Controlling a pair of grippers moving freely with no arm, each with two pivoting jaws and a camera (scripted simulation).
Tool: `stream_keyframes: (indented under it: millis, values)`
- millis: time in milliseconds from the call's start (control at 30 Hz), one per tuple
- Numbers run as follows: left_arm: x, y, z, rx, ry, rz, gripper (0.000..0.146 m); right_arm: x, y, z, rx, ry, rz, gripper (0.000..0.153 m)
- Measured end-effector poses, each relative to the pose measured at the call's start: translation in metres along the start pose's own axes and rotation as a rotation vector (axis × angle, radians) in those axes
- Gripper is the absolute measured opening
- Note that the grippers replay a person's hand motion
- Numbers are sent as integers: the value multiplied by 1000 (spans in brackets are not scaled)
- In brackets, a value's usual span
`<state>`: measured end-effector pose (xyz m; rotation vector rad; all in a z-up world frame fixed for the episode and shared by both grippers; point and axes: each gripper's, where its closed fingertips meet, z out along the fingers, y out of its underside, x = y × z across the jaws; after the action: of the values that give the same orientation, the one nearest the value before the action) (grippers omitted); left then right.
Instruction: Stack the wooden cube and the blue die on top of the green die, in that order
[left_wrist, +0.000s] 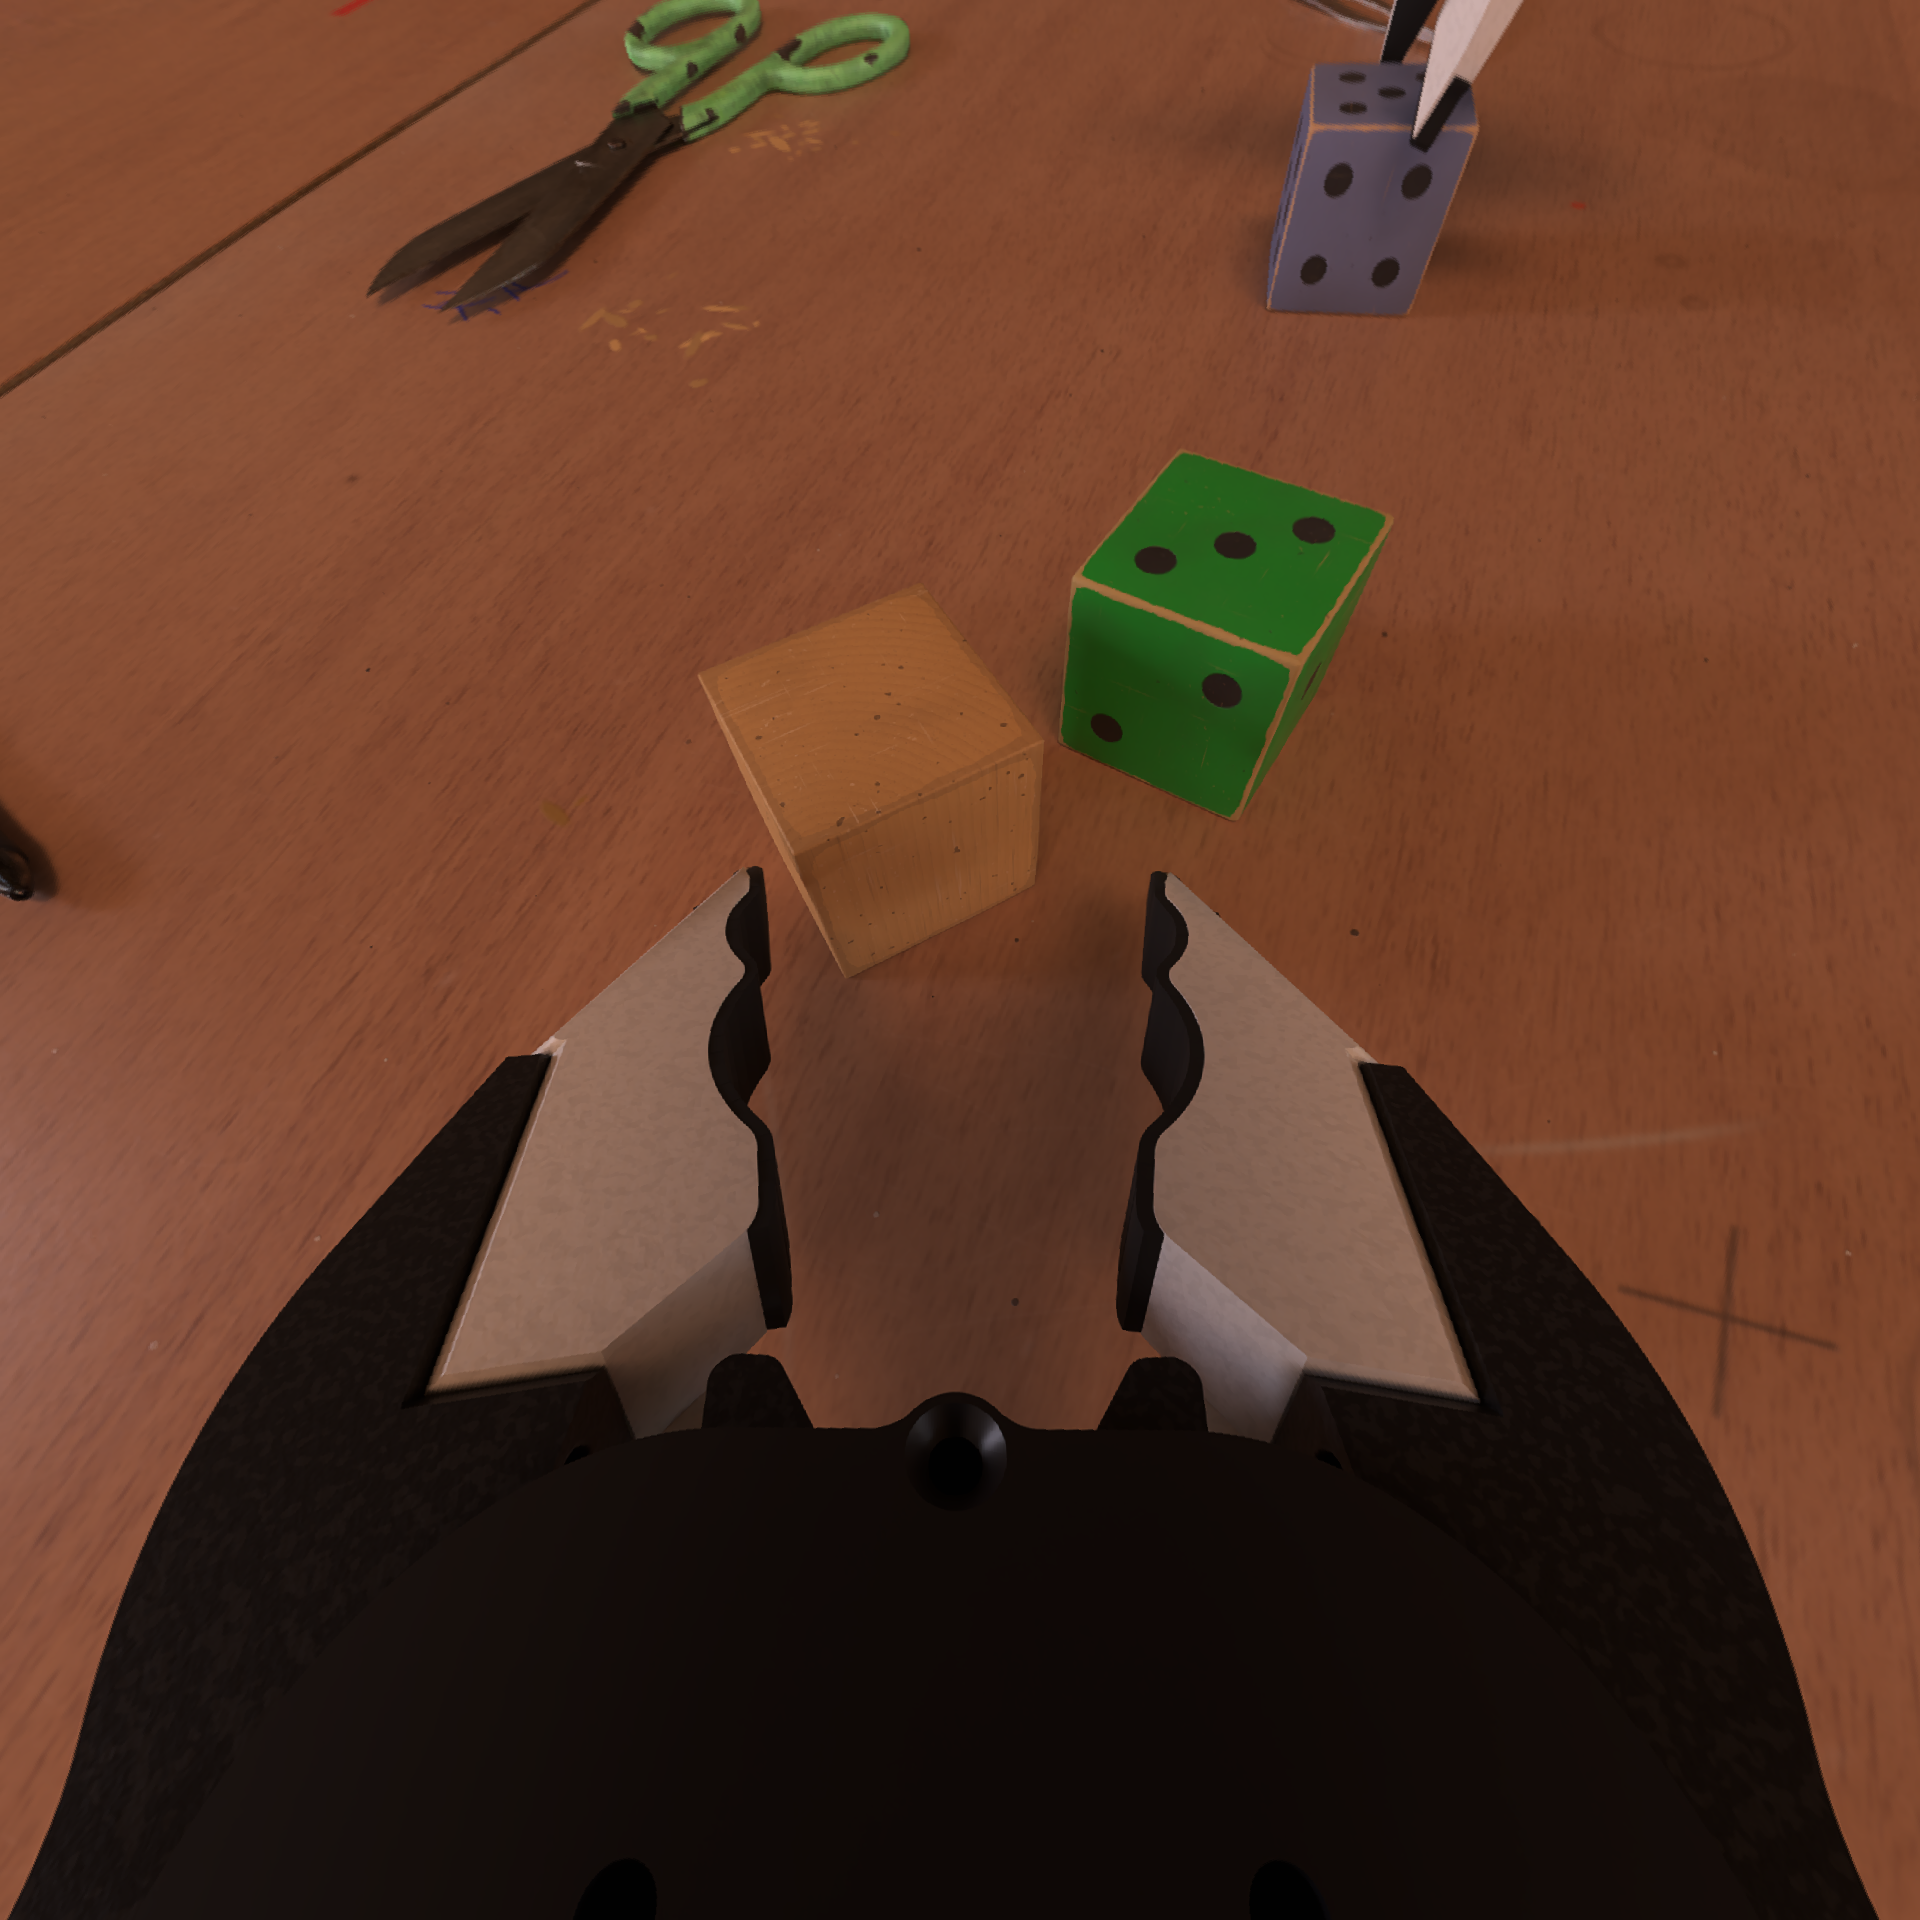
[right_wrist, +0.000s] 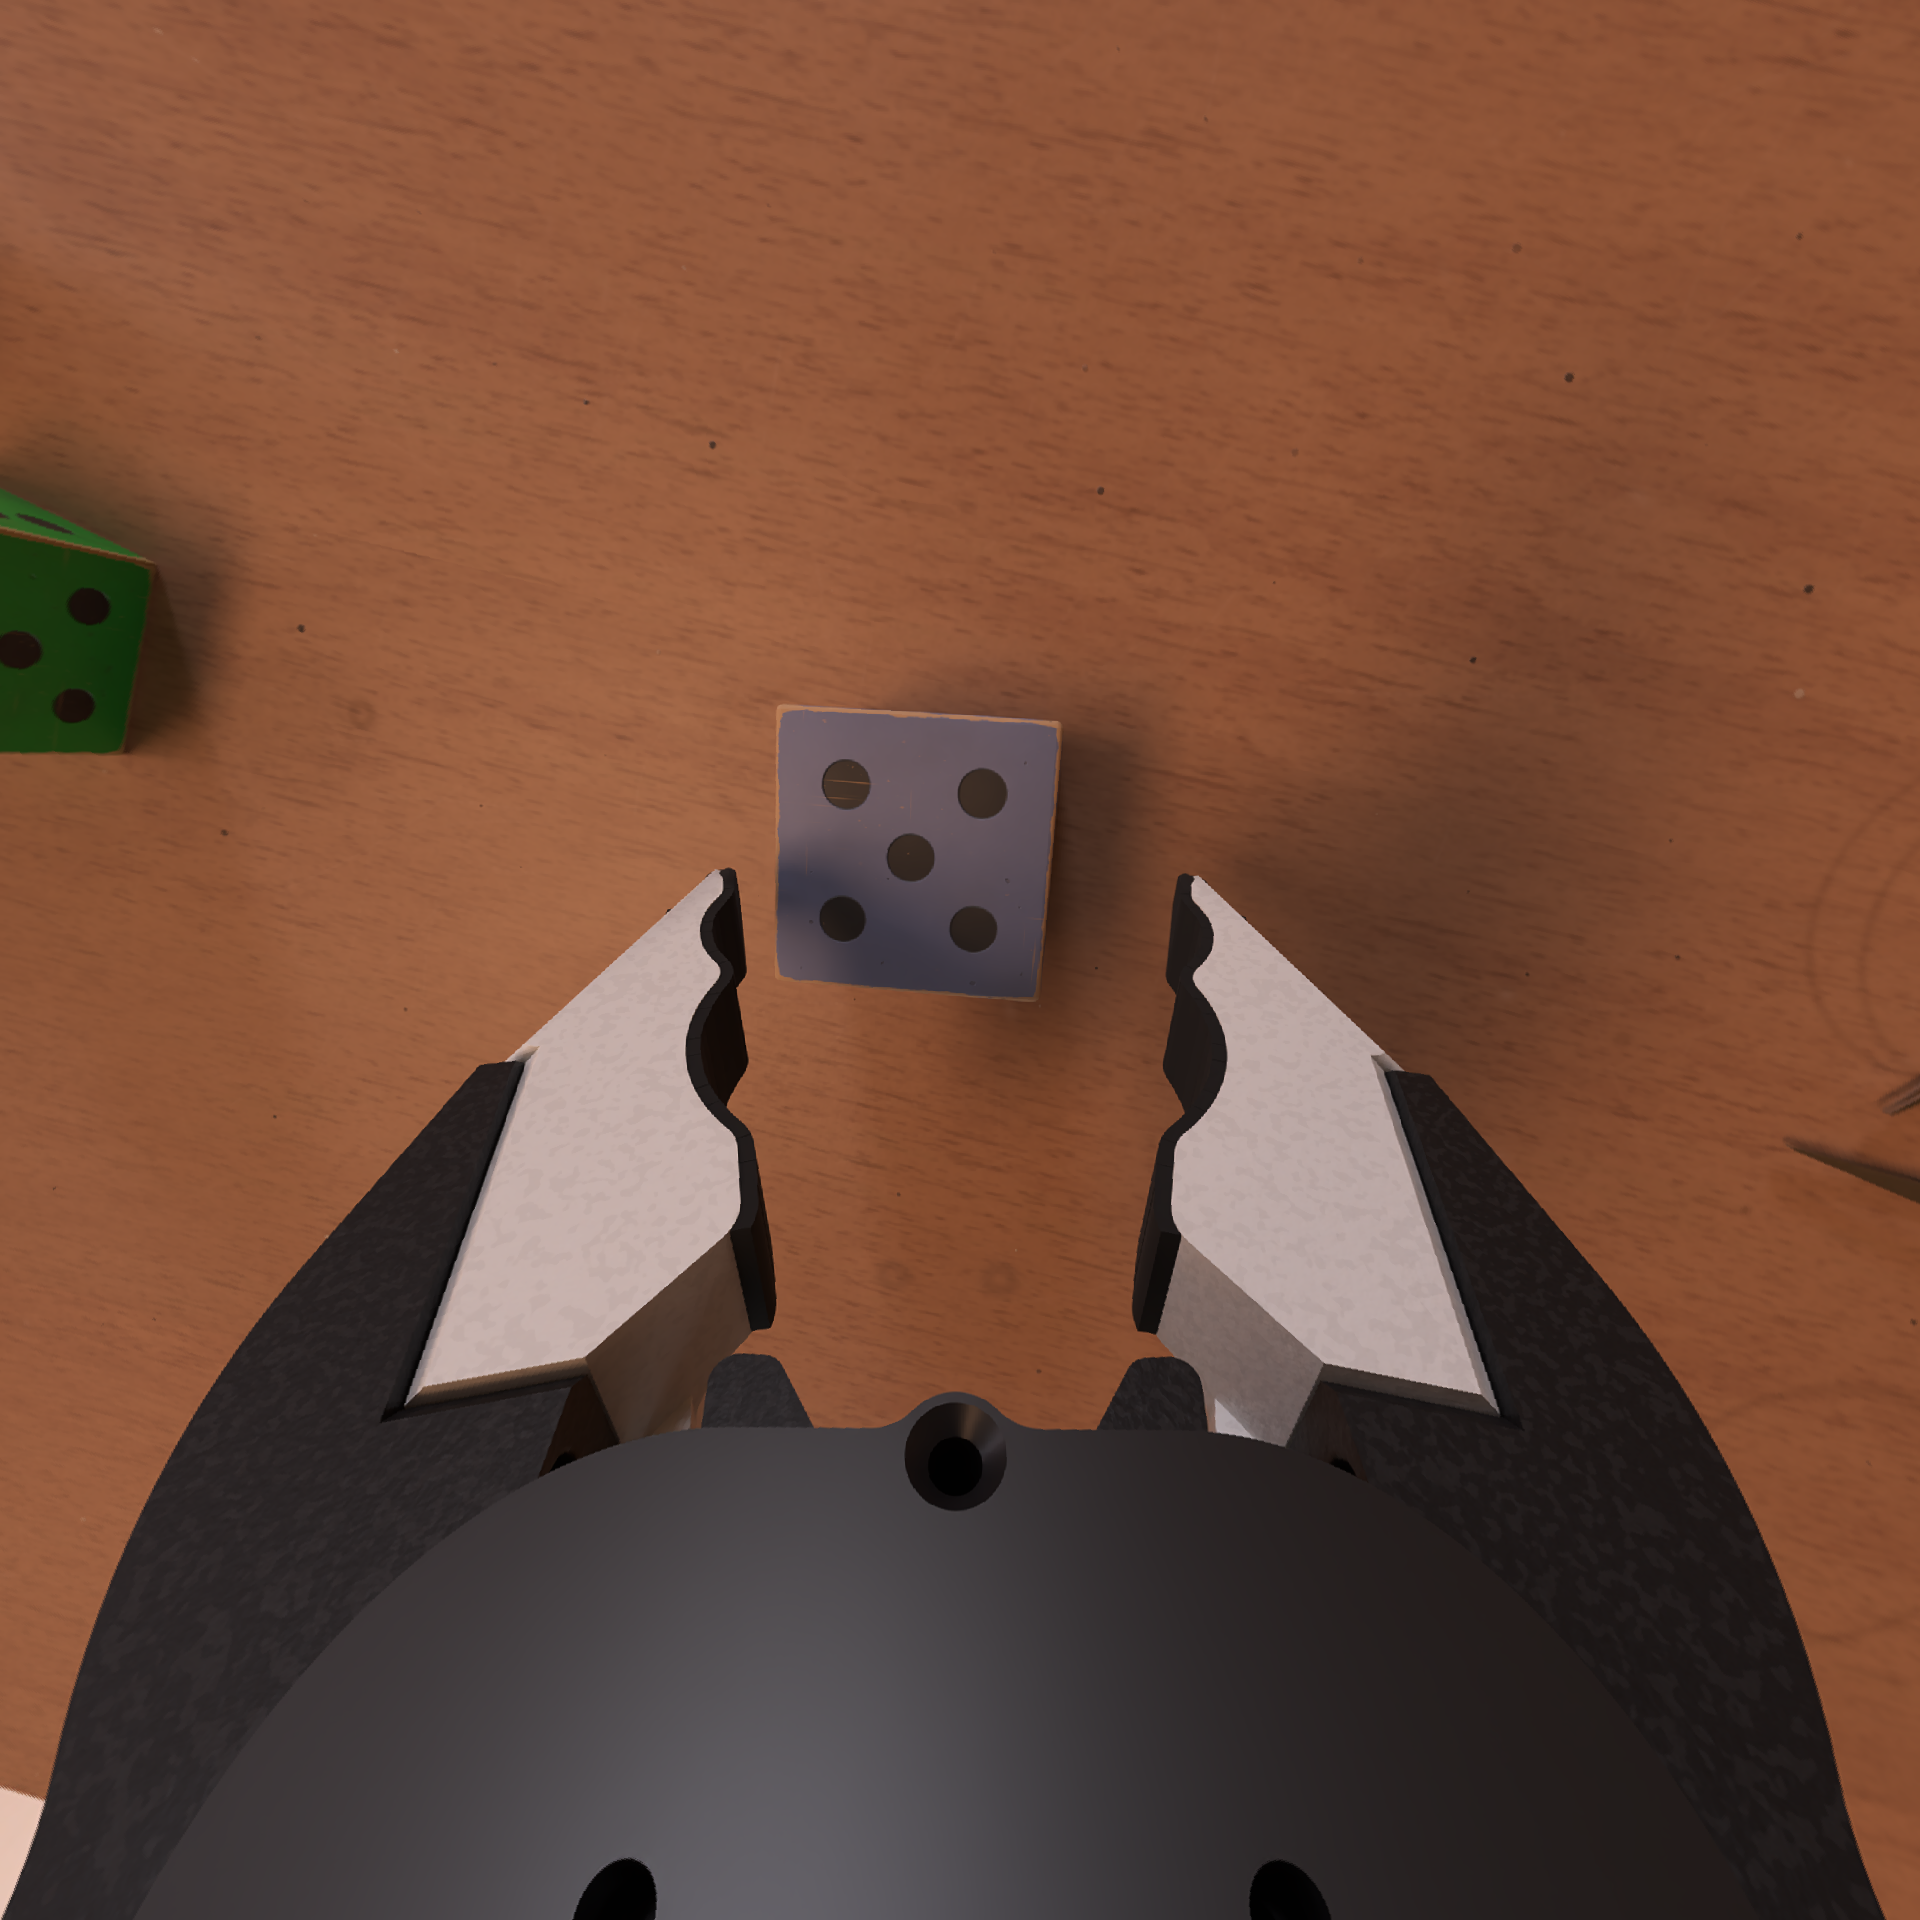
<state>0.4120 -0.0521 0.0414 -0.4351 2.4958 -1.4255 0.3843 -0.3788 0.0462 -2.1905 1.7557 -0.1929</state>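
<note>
A plain wooden cube (left_wrist: 883, 774) sits on the brown table, with a green die (left_wrist: 1210, 634) just to its right, a narrow gap between them. My left gripper (left_wrist: 956, 883) is open and empty, its tips just short of the cube. A blue-grey die (left_wrist: 1366, 192) stands at the far right. In the right wrist view I look straight down on the blue die (right_wrist: 914, 852). My right gripper (right_wrist: 954, 883) is open above it, a finger on each side, not touching. The green die (right_wrist: 68, 634) shows at the left edge there.
Green-handled scissors (left_wrist: 623, 145) lie at the far left of the left wrist view. A dark object (left_wrist: 21, 852) pokes in at the left edge. The right gripper's fingertip (left_wrist: 1444, 73) shows over the blue die. A thin pointed thing (right_wrist: 1860, 1174) lies at the right edge.
</note>
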Motion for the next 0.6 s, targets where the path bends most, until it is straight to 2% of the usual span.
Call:
stream_keyframes:
  millis: [100,233,433,600]
  values:
    - [1,0,3,-33,15,7,80,-2,-2,1,-45,57,19,82]
    - [8,-13,11,-22,-6,-155,83,-7,-6,5,-86,104,6,81]
    - [11,-16,19,-111,-197,-238,86,-10,-3,11,-124,106,-7,80]
    - [-1,-7,25,-193,-391,-203,84,-7,-1,9,-128,117,8,79]
